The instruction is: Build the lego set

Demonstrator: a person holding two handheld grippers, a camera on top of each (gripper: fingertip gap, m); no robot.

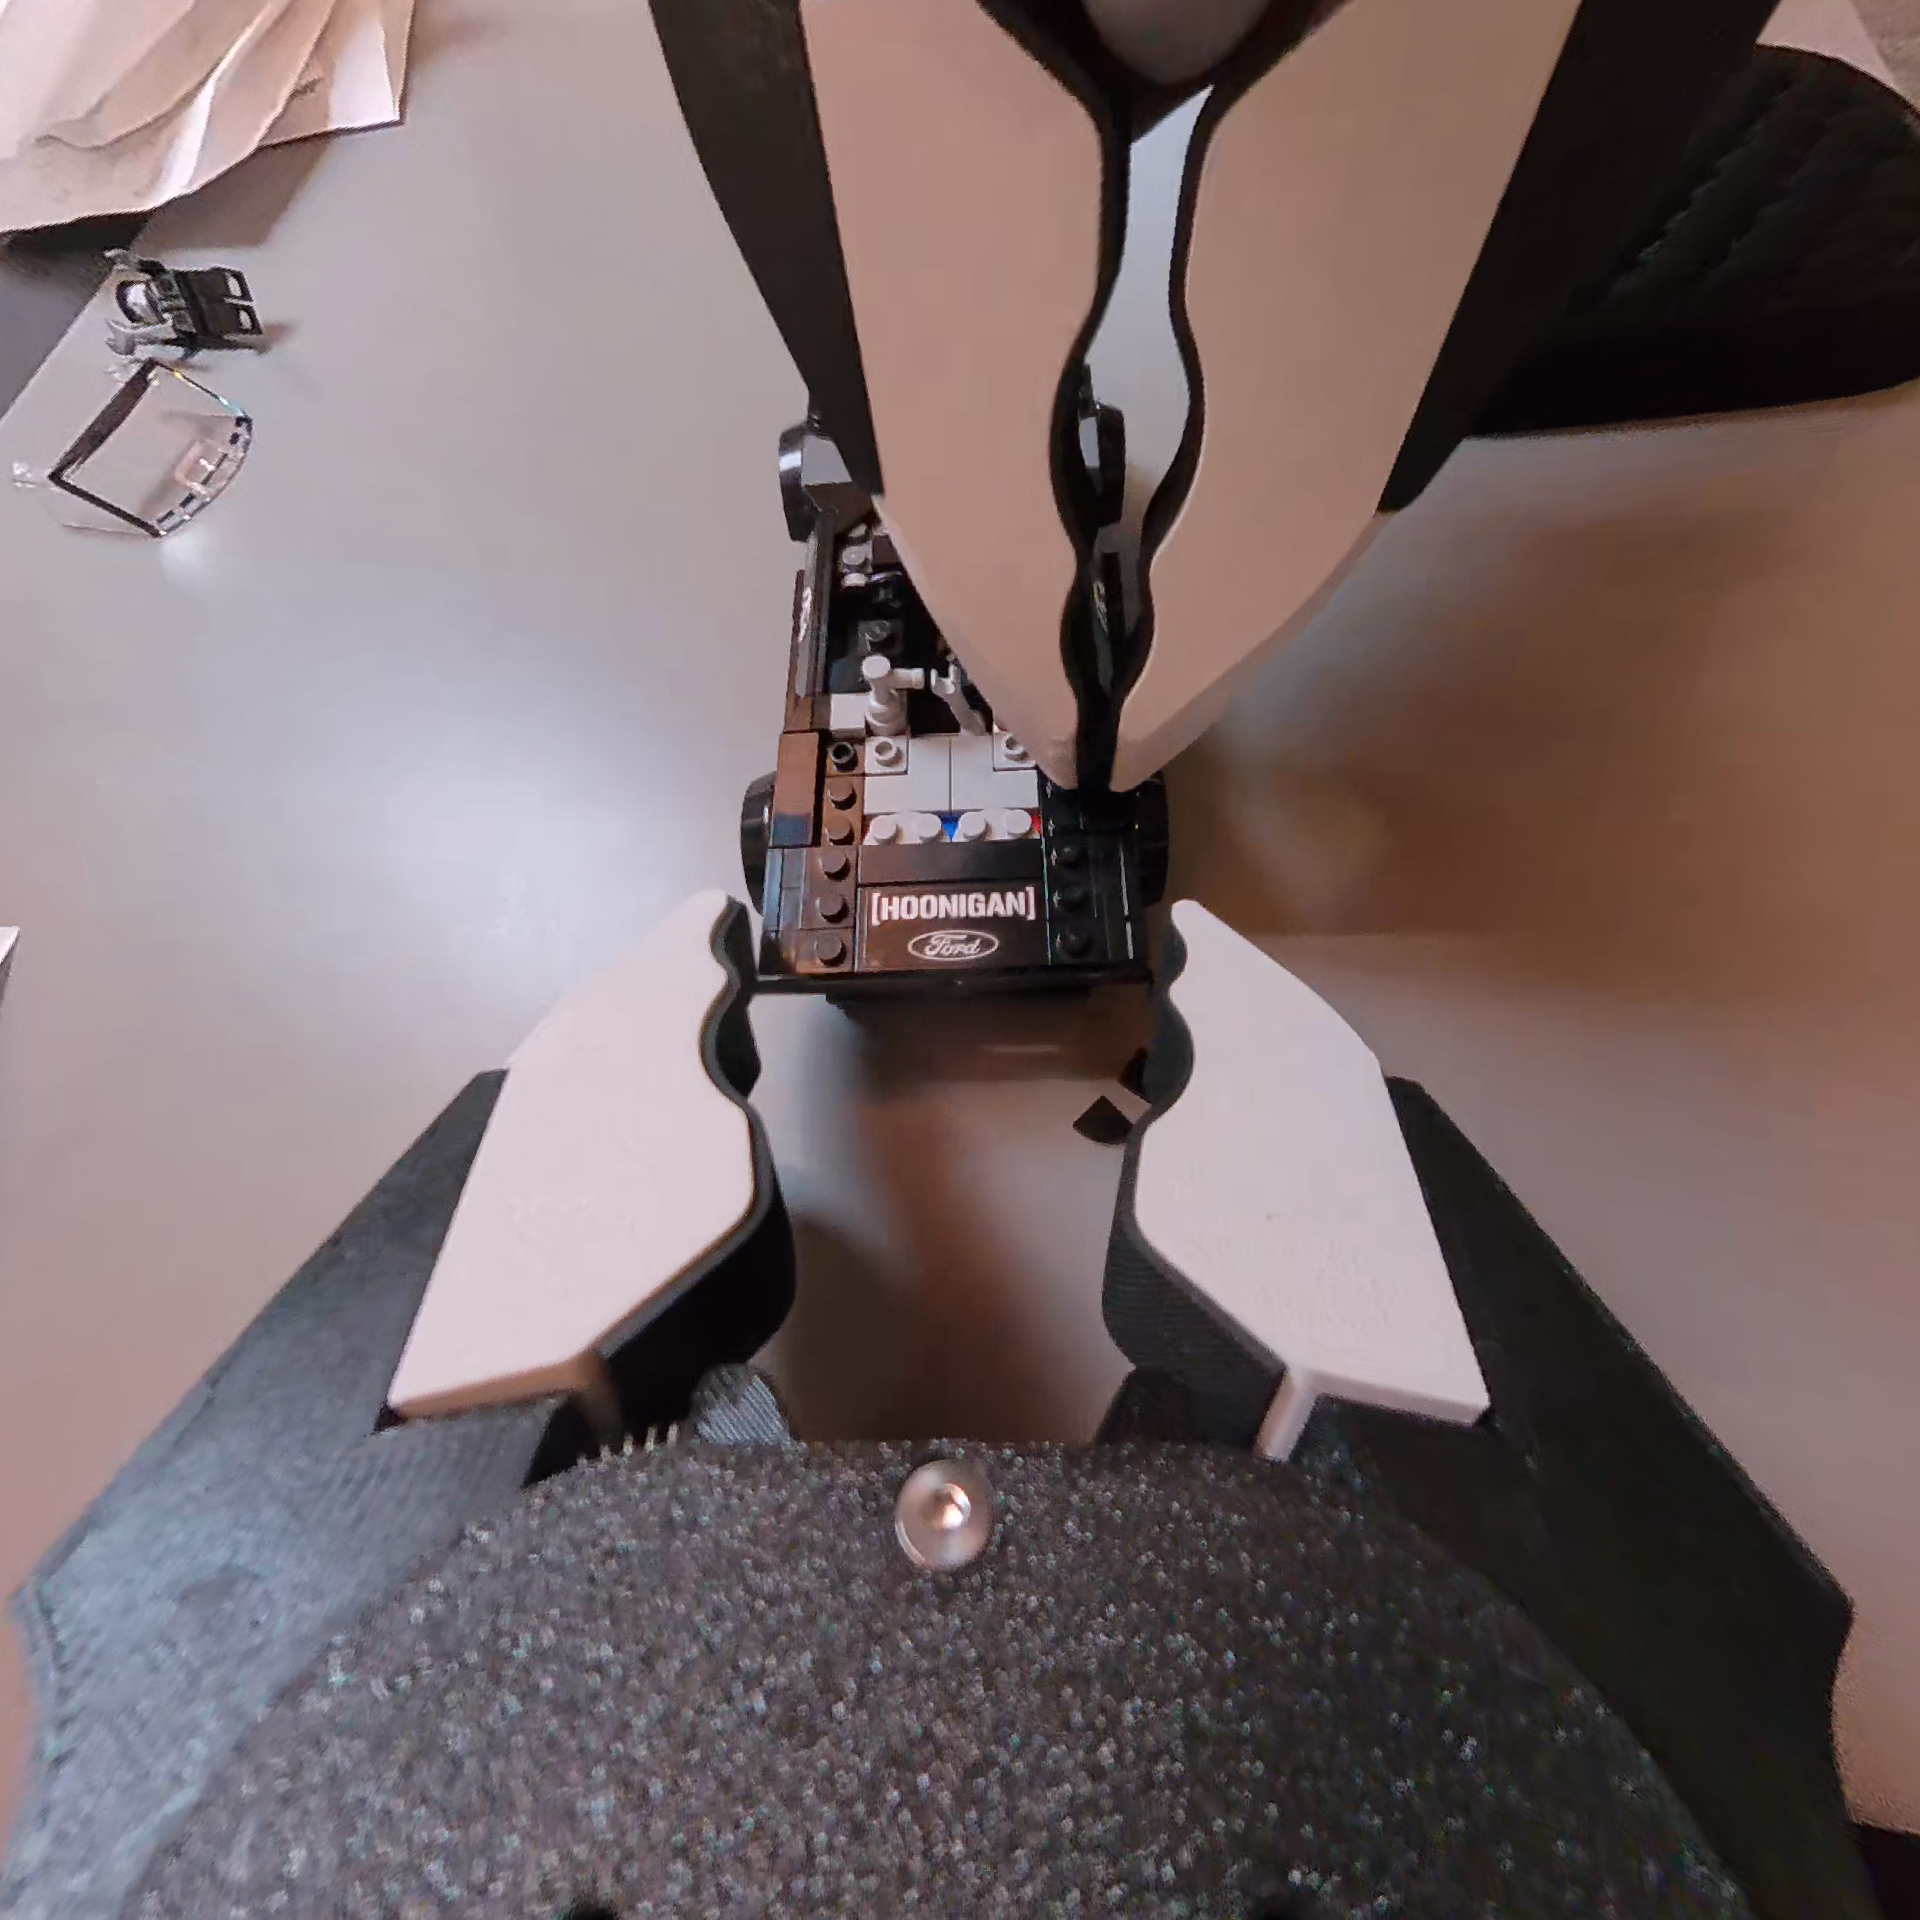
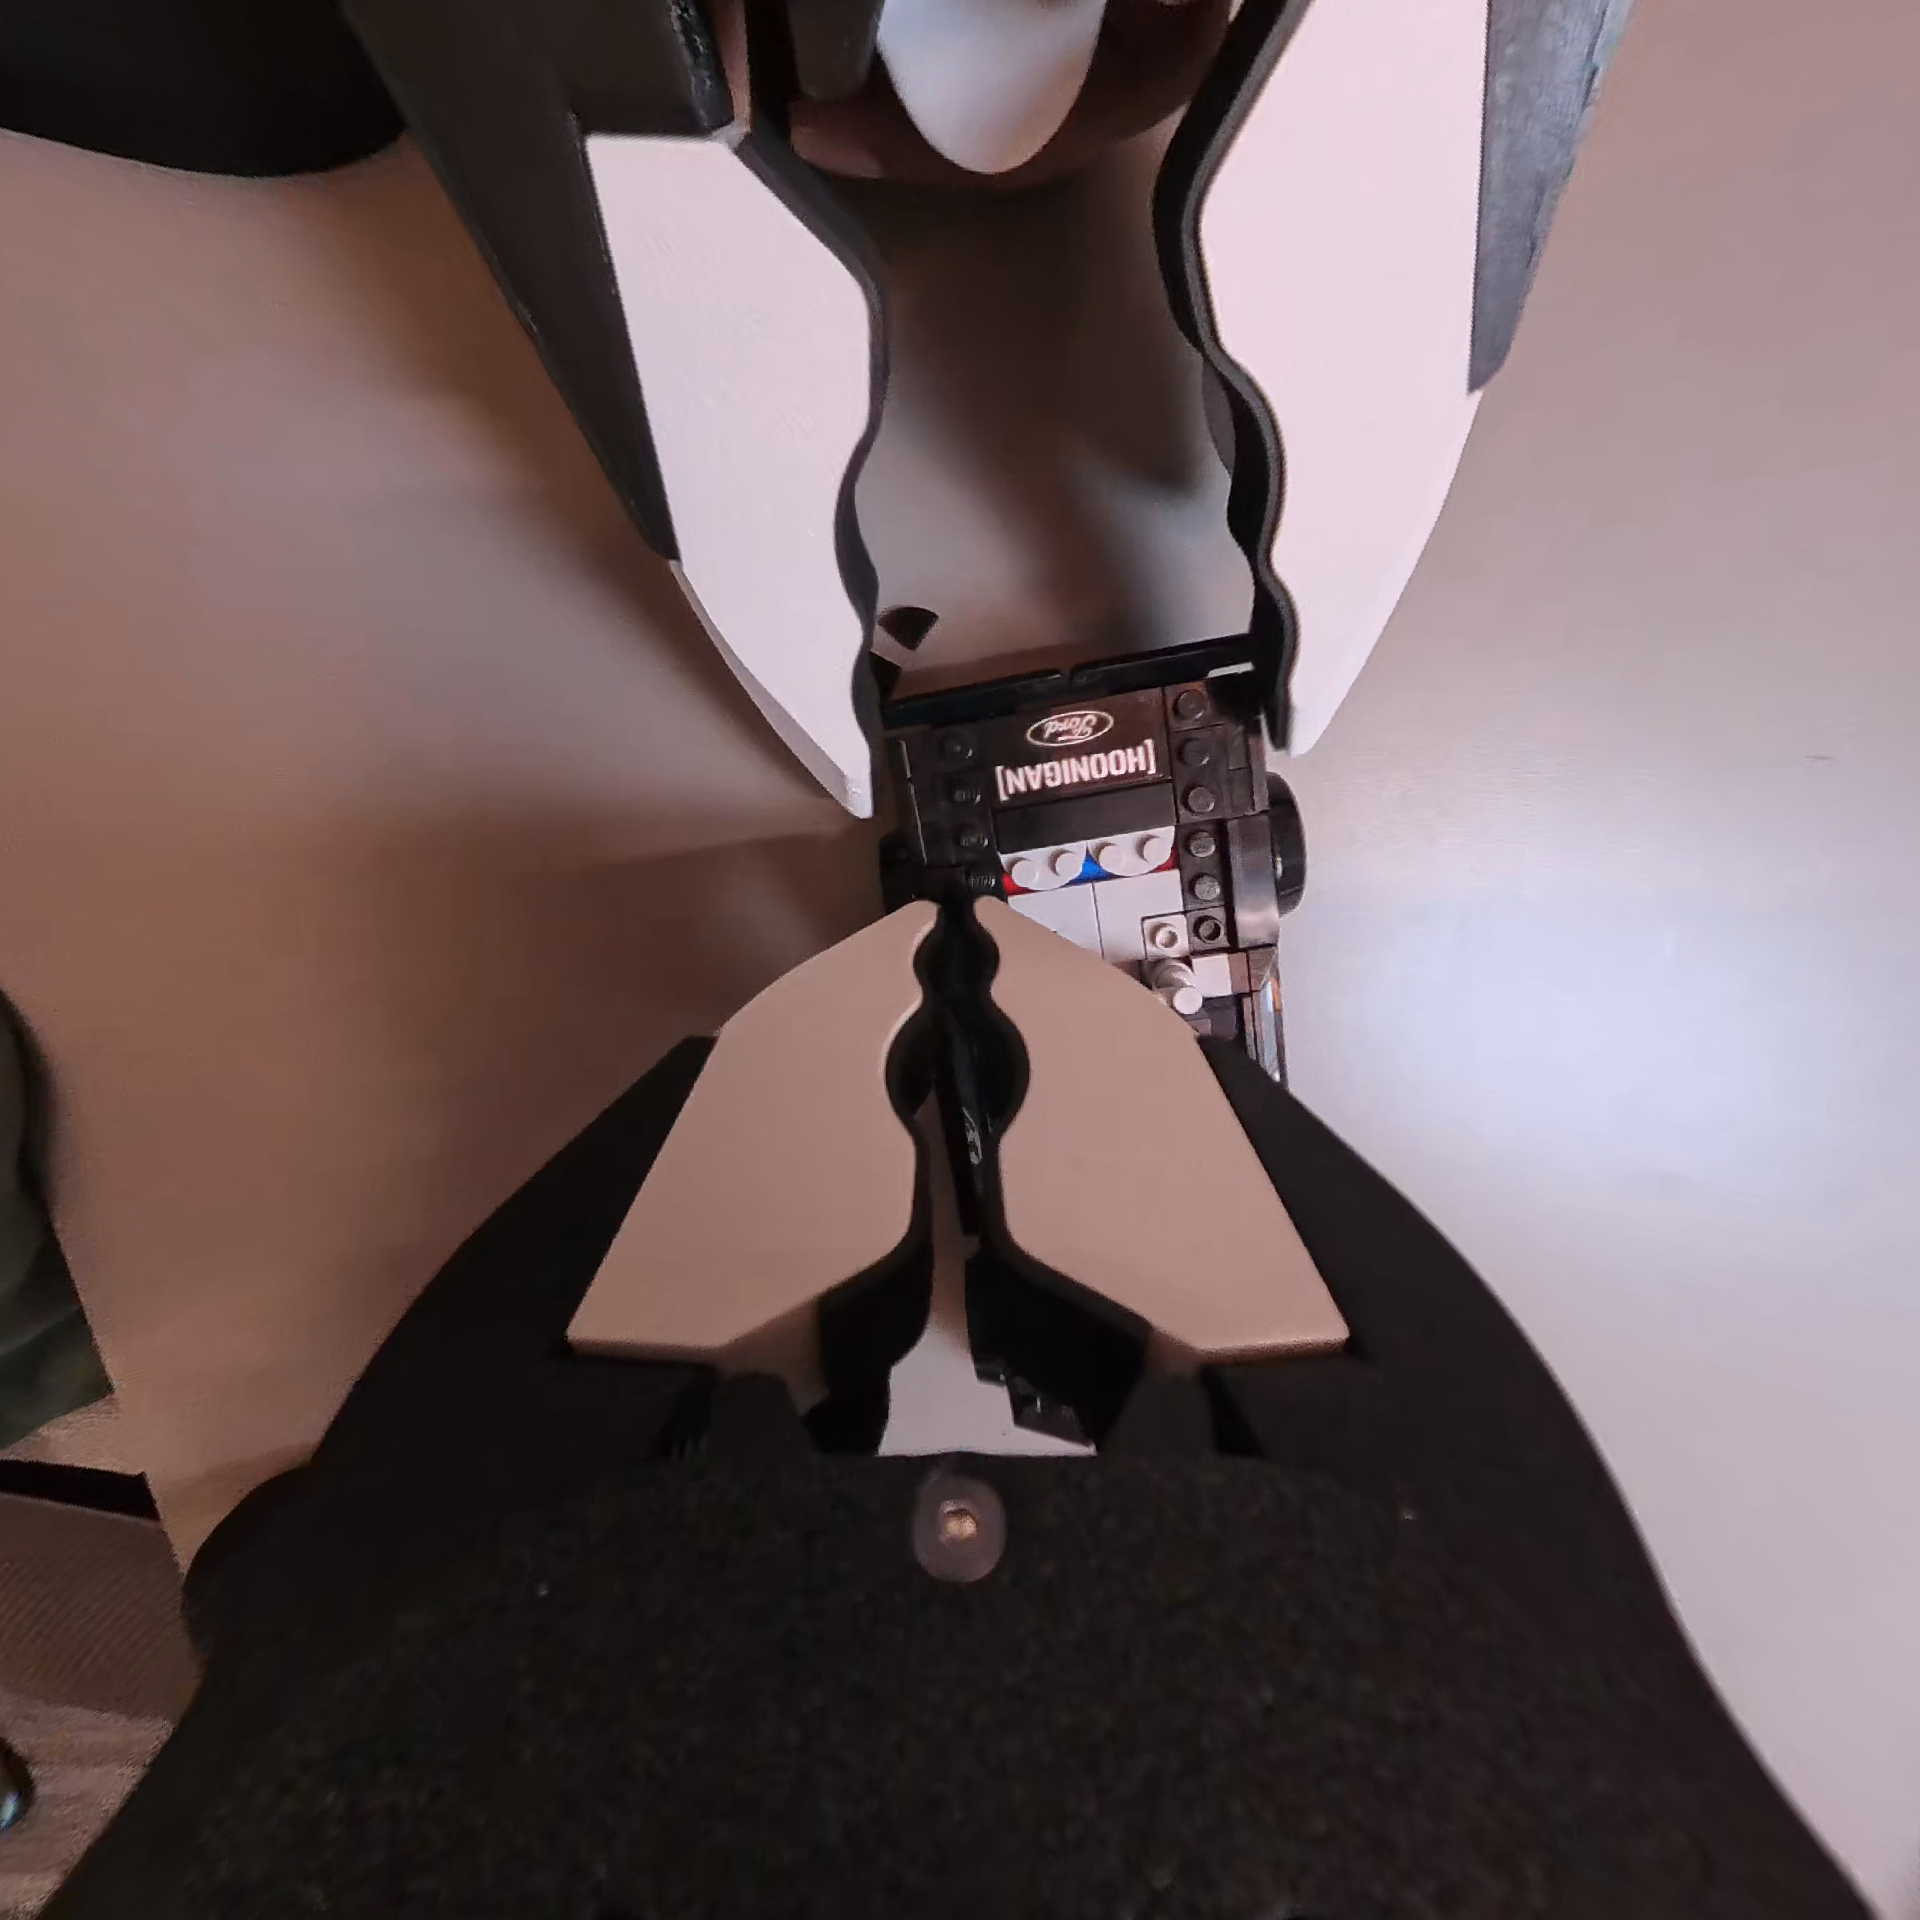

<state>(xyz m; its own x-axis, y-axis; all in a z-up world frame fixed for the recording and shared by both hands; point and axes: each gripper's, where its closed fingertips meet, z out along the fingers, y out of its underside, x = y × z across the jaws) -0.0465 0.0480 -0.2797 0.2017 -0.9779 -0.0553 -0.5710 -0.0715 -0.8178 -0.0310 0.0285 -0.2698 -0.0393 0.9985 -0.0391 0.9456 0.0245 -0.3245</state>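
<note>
Left hand-held gripper (image 1: 951, 956): jaws apart, flanking the lego car (image 1: 940, 831) end.
Right hand-held gripper (image 2: 954, 914): clamped on a thin black piece (image 2: 961, 1081) at the car's side.
Desk (image 1: 416, 727): grey.

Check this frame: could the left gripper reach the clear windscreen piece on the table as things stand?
Probably yes: the left gripper is open around the car, and bare table lies between it and the windscreen piece.

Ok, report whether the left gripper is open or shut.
Open: the left gripper has its fingertips spread either side of the lego car.
</note>
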